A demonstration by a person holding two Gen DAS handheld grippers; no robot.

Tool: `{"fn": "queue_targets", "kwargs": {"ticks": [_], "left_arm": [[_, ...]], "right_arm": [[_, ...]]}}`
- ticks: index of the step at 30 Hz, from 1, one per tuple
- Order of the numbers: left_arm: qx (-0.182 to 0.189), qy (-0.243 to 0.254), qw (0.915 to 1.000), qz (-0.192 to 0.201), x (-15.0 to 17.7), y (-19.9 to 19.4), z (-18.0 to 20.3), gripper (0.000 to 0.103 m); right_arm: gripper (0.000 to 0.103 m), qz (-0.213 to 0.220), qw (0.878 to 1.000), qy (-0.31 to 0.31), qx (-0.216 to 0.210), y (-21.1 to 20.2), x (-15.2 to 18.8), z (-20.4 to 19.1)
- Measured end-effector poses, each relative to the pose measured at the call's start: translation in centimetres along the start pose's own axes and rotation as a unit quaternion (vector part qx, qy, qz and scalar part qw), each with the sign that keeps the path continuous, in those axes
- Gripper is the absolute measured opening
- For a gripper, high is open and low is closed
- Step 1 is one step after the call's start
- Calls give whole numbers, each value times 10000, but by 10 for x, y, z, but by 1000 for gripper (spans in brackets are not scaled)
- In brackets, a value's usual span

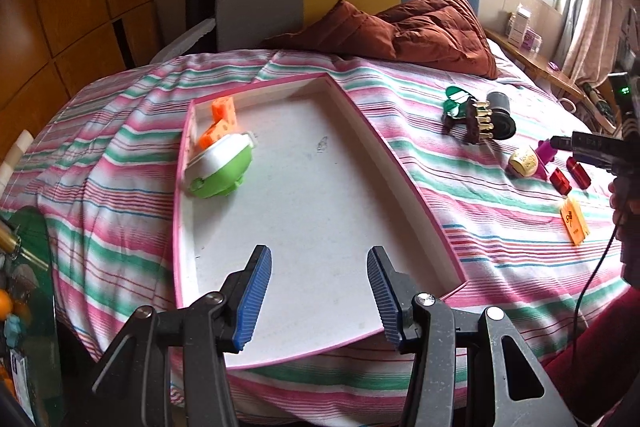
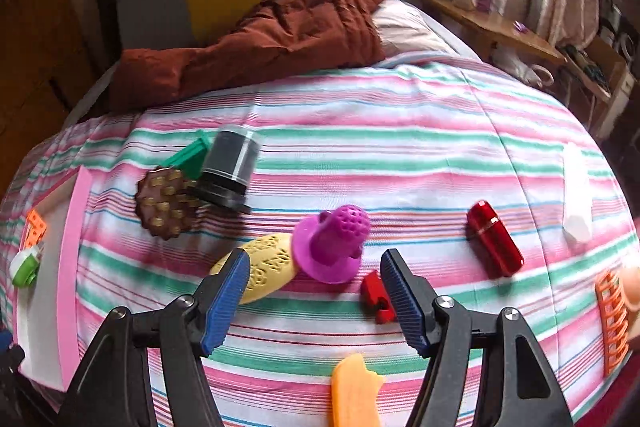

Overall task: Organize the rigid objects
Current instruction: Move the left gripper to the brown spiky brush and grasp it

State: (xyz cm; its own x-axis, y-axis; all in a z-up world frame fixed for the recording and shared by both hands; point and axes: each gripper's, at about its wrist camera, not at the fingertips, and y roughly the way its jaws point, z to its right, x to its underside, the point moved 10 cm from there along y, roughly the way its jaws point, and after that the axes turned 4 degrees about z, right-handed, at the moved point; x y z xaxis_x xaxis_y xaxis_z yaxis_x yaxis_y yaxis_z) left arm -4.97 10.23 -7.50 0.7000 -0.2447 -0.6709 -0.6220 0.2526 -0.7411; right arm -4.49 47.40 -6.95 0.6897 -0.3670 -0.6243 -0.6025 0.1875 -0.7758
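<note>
- While our left gripper [image 1: 319, 293] hangs part open and empty over the tray's [image 1: 404, 167] near edge, we bring our right gripper [image 2: 315, 301], open and empty, toward the purple toy [image 2: 332, 247].
- It lies on the bed [image 2: 400, 155] right of the tray, long axis running from its flat base up-right to its dotted tip; next, we judge, straddle and close.

One pink-rimmed tray [image 1: 404, 163] holds two toys [image 1: 219, 171]; roughly nine loose pieces [image 2: 328, 247] dot the bedspread.
</note>
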Motion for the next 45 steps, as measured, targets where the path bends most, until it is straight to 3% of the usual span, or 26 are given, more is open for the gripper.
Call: {"fn": "queue_targets", "kwargs": {"ticks": [10,12,13,20,29,32,34,43,45], "left_arm": [[423,392,9983,123,-34,9,62,51],[451,455,9979,123,-39,14,73,62],[509,461,9976,128,-41,16,79,62],[797,449,9958,-107,-54,40,111,62],[1019,756,9919,-38,-93,77,155,63],[1017,854,9911,-19,-105,95,168,73],[1023,883,9908,-84,-110,106,175,73],[903,986,9908,-200,-130,156,194,72],[1043,978,9894,-239,-130,164,198,63]], "right_arm": [[69,63,9936,1127,-63,-5,-8,40],[69,90,9924,1226,-62,-6,-9,44],[69,102,9920,1259,-71,-6,-9,45],[69,131,9920,1249,-120,-8,-11,43],[69,203,9929,1150,-209,-12,-14,37],[69,213,9927,1165,-249,-12,-16,36],[69,222,9922,1195,-295,-12,-17,36],[69,171,9924,1129,-451,-10,-18,29],[69,170,9924,1128,-462,-10,-18,28]]}}
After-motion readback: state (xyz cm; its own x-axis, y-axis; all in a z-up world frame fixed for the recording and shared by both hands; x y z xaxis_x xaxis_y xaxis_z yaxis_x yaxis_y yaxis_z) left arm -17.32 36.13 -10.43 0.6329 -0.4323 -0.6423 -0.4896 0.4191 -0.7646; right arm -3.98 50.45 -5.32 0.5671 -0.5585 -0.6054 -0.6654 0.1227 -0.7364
